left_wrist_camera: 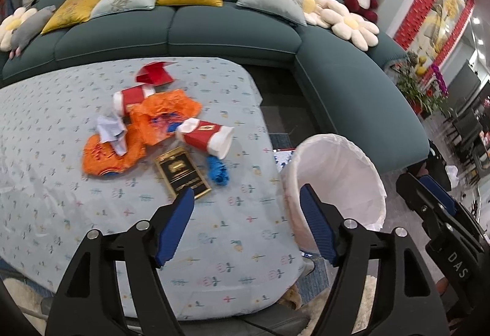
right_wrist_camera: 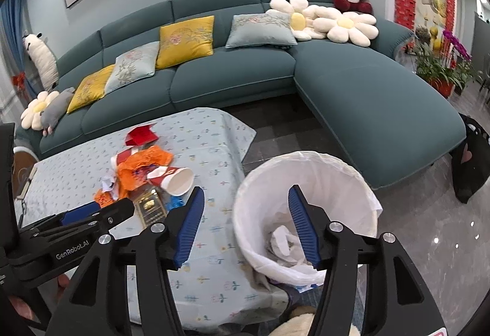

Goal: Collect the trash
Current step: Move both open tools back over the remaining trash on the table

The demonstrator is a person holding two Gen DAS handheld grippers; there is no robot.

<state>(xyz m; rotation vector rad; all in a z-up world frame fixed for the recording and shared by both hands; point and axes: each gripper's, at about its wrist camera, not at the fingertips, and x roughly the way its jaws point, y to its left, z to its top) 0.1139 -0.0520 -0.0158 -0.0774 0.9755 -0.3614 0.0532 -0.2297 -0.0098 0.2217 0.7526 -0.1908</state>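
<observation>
Right wrist view: right gripper [right_wrist_camera: 245, 221] spread, empty, above bin [right_wrist_camera: 364, 183] holding crumpled paper [right_wrist_camera: 283, 239]. Left gripper [left_wrist_camera: 246, 221] also released, nothing between jaws. Litter pile [left_wrist_camera: 147, 128] on table [left_wrist_camera: 46, 152], 10 o'clock of bin. Between pickups; next calls for reaching to the cup [left_wrist_camera: 206, 137].

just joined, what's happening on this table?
A person with two handheld grippers is clearing trash. Both the left gripper and right gripper are open and empty. White crumpled trash already lies in the lined bin beside the table. Two paper cups, orange wrappers, a black-and-gold box and a blue scrap remain on it.
</observation>
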